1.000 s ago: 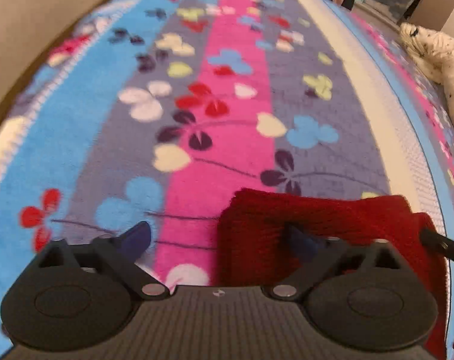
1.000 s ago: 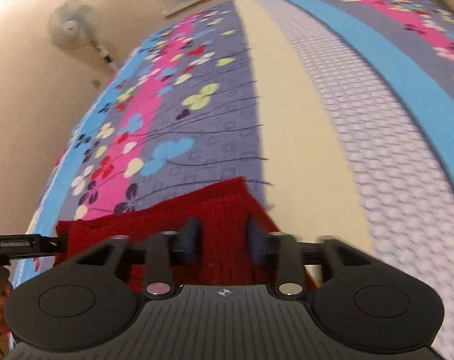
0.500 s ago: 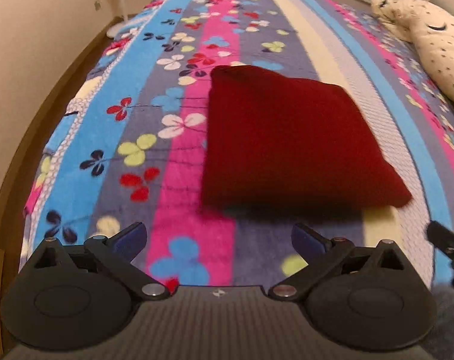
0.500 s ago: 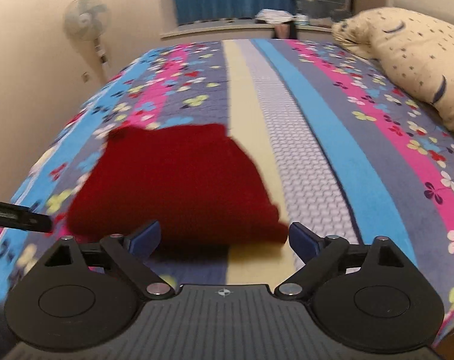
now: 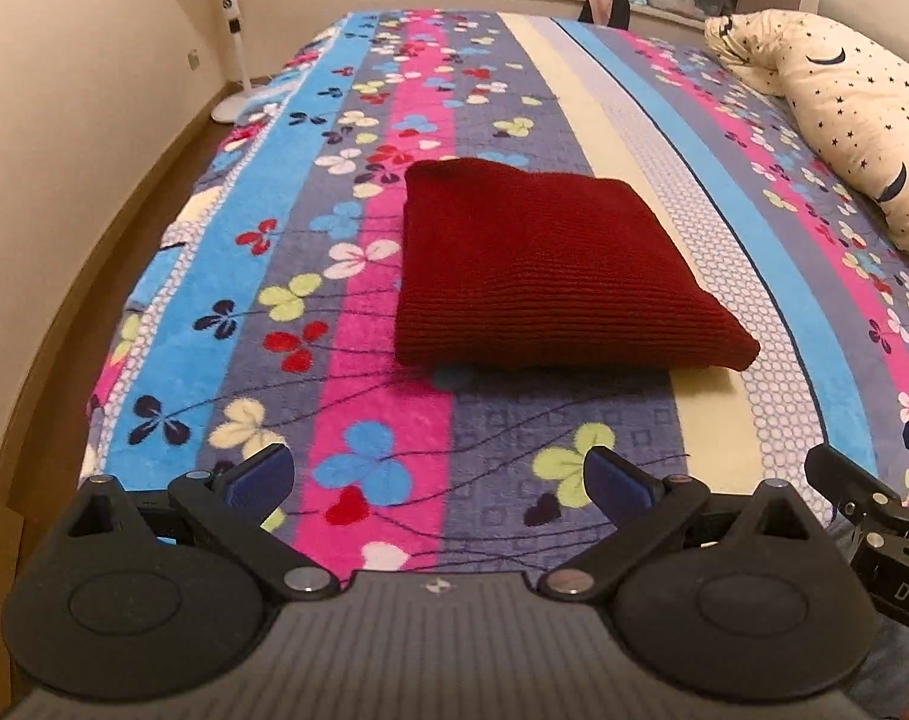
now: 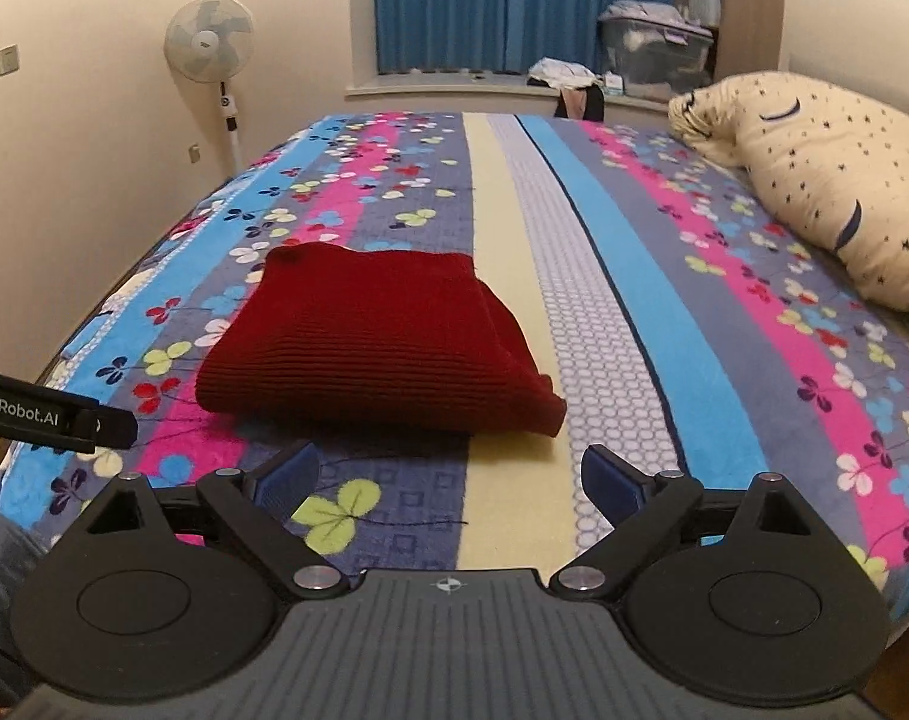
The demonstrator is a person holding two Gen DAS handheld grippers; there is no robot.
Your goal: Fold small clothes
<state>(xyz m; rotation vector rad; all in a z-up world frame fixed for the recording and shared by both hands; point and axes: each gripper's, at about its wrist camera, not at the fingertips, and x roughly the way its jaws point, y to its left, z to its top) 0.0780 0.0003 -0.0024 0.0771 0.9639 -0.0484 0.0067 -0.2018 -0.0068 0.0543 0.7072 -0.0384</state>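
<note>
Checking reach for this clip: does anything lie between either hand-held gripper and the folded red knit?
Nothing visible does. Only bare floral blanket separates the left hand-held gripper and right hand-held gripper, both open, from the red knit.

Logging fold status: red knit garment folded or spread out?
Folded: the dark red ribbed knit garment lies as a compact layered rectangle on the striped floral blanket, untouched.

L gripper point(image 5: 436, 480): jaws spread wide, nothing btwn the blue pads point(image 5: 259, 474), held level, pointing fwd. R gripper point(image 6: 451, 477): same, jaws wide apart, empty, level, pads point(image 6: 610, 480) clear of any contact. Each gripper's tip shows at the edge of the other's view, so they sit side by side, apart.
</note>
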